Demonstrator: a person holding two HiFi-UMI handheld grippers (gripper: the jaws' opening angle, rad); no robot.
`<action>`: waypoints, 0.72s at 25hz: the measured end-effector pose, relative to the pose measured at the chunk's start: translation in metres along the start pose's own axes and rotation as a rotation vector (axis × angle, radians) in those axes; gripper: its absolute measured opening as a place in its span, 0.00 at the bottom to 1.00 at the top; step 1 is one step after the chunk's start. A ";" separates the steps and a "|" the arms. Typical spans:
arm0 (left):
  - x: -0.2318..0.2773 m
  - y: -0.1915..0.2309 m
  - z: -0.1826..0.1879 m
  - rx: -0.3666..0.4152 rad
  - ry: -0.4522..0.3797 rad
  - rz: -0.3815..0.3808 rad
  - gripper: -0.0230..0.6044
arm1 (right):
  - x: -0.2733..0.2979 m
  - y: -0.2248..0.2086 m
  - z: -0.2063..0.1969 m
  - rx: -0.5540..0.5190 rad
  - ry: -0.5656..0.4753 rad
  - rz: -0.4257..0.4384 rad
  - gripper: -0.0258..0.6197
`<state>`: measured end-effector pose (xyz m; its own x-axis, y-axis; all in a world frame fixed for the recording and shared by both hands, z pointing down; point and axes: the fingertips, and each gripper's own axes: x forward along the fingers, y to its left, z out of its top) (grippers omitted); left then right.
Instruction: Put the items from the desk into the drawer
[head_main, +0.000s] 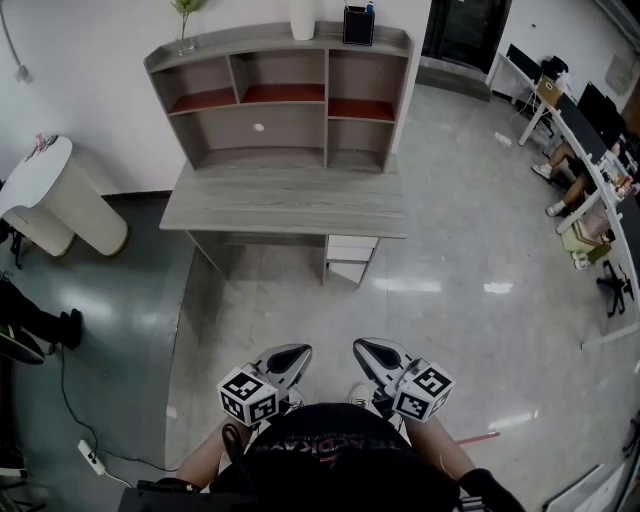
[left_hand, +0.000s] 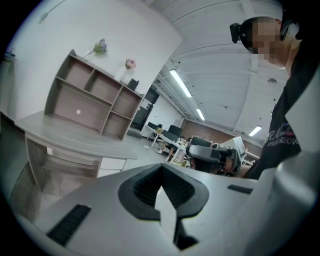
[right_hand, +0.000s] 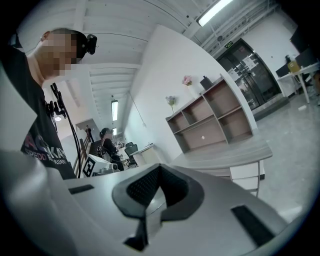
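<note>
Left gripper (head_main: 288, 360) and right gripper (head_main: 378, 356) both clamped shut, empty, well short of desk (head_main: 290, 205). Drawer (head_main: 350, 248) looks closed; nothing stowed yet, task seemingly unstarted.

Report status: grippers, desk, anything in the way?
Left gripper and right gripper: jaws shut, both empty, held close to the body. Desk well ahead, its drawers look closed. Only floor between, no obstacle seen.

I count two tongs, the left tongs (head_main: 288, 358) and the right tongs (head_main: 375, 356). One bench (head_main: 290, 205) carries one shelf unit (head_main: 250, 45) with five compartments (three above, two below). On its top stand three things: one plant vase (head_main: 186, 30), one white vase (head_main: 303, 20), one black holder (head_main: 358, 25).
</note>
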<state>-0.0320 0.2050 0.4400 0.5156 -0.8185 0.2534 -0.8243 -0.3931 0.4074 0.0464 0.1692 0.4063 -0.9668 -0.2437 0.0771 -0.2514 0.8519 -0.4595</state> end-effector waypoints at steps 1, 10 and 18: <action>-0.002 0.003 0.001 -0.004 -0.003 0.002 0.04 | 0.002 0.001 0.000 0.000 0.000 -0.003 0.06; -0.025 0.024 0.006 -0.005 -0.013 -0.021 0.04 | 0.026 0.015 0.001 -0.010 -0.021 -0.039 0.06; -0.051 0.052 0.009 -0.007 0.001 -0.057 0.04 | 0.052 0.024 0.001 -0.008 -0.062 -0.100 0.06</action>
<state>-0.1029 0.2226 0.4398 0.5617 -0.7947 0.2302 -0.7919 -0.4358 0.4277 -0.0097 0.1765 0.3989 -0.9323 -0.3554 0.0672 -0.3468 0.8255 -0.4453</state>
